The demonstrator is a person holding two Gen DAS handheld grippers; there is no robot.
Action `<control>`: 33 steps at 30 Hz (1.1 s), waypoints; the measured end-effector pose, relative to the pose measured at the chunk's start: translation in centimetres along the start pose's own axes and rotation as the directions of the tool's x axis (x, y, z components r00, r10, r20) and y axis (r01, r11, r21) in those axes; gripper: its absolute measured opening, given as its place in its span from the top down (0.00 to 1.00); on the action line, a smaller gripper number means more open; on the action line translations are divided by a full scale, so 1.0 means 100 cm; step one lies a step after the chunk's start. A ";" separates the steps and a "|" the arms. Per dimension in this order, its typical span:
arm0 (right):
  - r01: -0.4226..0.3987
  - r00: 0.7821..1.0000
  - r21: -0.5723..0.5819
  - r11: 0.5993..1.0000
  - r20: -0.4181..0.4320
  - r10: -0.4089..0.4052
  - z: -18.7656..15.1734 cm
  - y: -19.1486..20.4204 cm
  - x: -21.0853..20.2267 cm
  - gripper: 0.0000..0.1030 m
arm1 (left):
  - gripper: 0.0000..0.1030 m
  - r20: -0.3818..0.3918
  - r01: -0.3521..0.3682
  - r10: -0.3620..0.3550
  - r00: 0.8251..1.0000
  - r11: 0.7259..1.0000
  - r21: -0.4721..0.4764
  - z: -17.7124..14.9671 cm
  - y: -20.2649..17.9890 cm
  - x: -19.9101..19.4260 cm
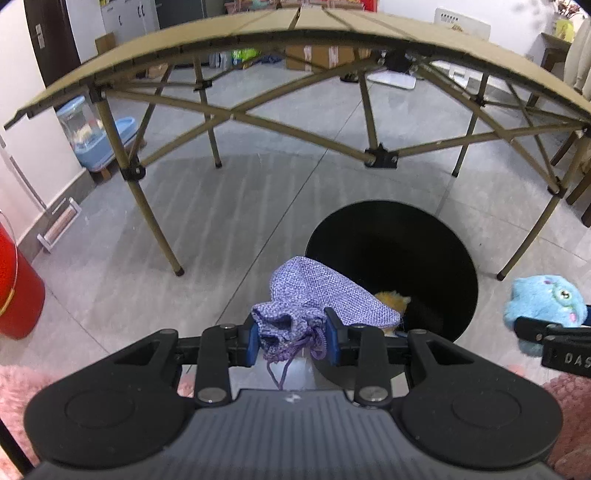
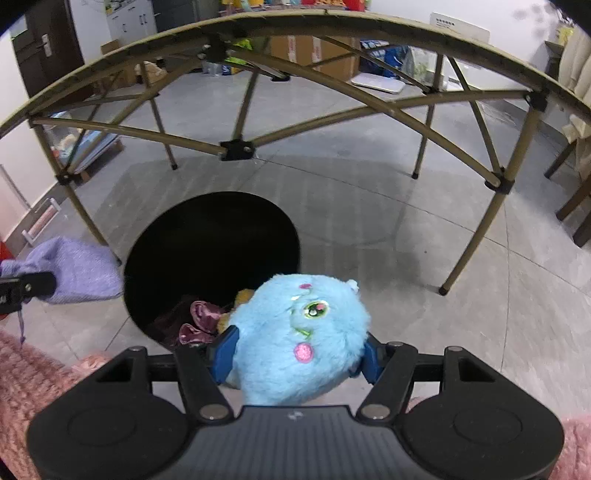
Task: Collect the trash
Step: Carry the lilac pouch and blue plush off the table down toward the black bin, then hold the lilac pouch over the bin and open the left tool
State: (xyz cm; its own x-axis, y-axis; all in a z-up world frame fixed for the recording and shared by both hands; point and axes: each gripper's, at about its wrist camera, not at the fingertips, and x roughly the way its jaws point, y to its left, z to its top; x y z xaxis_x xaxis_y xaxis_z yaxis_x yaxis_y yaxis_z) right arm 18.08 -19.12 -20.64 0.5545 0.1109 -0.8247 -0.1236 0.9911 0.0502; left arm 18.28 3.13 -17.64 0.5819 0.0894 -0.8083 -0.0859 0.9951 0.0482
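My left gripper (image 1: 293,341) is shut on the gathered neck of a purple drawstring pouch (image 1: 317,299), held above the near left rim of a black round bin (image 1: 391,243). My right gripper (image 2: 297,352) is shut on a blue plush toy (image 2: 303,332), held over the near right rim of the same bin (image 2: 210,236). Inside the bin lie an orange furry item (image 1: 393,297) and a maroon satin cloth (image 2: 199,319). The plush also shows in the left wrist view (image 1: 543,304), and the pouch in the right wrist view (image 2: 77,271).
A tan folding table (image 1: 295,26) with crossed legs stands just beyond the bin. A red bucket (image 1: 14,291) stands at the left. A blue pet feeder (image 1: 92,136) sits by the left wall. Cardboard boxes (image 1: 325,55) and a wooden chair (image 2: 576,158) lie further off.
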 end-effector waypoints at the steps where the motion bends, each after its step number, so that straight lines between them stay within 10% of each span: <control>1: 0.001 1.000 0.006 1.000 -0.003 -0.001 0.000 -0.002 0.002 0.38 | 0.67 -0.009 -0.001 0.001 1.000 1.000 -0.003 0.000 0.001 0.003; 33: 0.061 0.998 0.091 0.994 0.012 -0.062 0.020 -0.022 0.022 0.38 | 0.67 -0.046 -0.018 0.018 0.999 1.000 0.006 0.037 -0.025 0.040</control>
State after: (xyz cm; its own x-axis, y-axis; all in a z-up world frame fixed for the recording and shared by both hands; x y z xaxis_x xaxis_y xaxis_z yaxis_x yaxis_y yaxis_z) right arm 21.23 -20.90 -21.49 0.5713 0.0500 -0.8192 -0.0140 0.9986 0.0511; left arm 23.77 1.18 -18.80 0.5427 0.1055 -0.8333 -0.0912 0.9936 0.0664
